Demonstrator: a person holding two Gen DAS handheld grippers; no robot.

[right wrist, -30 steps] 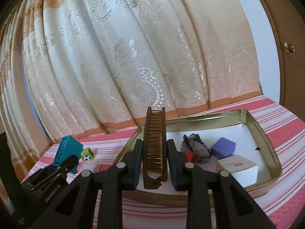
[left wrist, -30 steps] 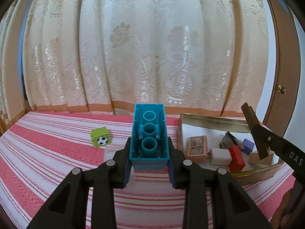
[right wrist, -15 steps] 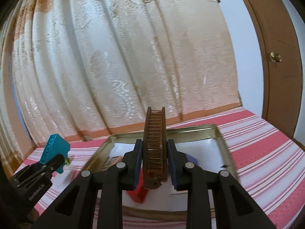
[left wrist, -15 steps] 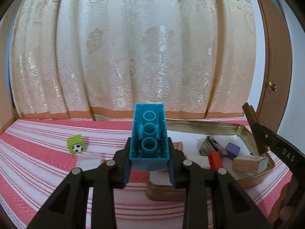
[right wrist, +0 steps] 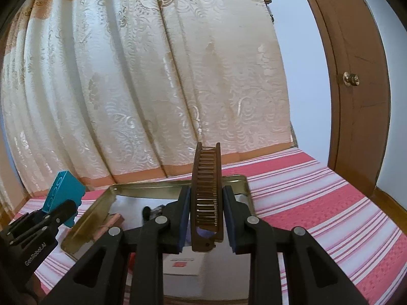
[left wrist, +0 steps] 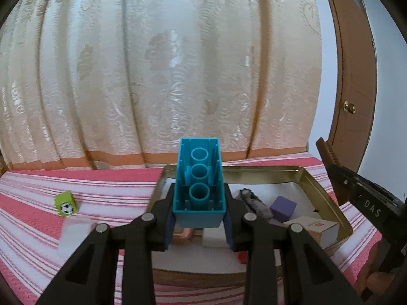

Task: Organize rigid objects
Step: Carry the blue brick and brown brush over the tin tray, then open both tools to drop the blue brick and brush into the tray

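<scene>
My left gripper (left wrist: 199,222) pinches a teal building brick (left wrist: 199,185) by its two long sides, hollow underside facing me, three round tubes showing in a row. The brick stands tilted up and away from the pads, clear of the bedspread. My right gripper (right wrist: 206,218) is pressed tight on a brown folding comb (right wrist: 207,193), held on edge with its teeth running like ladder rungs between the two spines, the far end sticking up past the fingertips.

Beyond both tools: a shallow gold-coloured metal tin (left wrist: 318,178), lying open on the red-and-white striped bedspread (left wrist: 114,190). From the left wrist view the brick hangs over the tin's near-left corner. From the right wrist view the comb sits over the tin's right side.

Inside the tin: a purple cube (left wrist: 282,208), a white carton with a red label (left wrist: 321,230), a grey-and-black speckled thing (left wrist: 251,200) I cannot name from this blur, a bit of red (left wrist: 241,258) low behind my right finger, and a pinkish-brown block (right wrist: 112,222) near the left wall.

Outside the tin, well to the left on the bedspread: a green cube with a football print (left wrist: 65,203), and just nearer to me a clear, pale block (left wrist: 73,236).

Background: cream lace curtain (left wrist: 165,76), brown wooden door with brass knob (right wrist: 351,79).
</scene>
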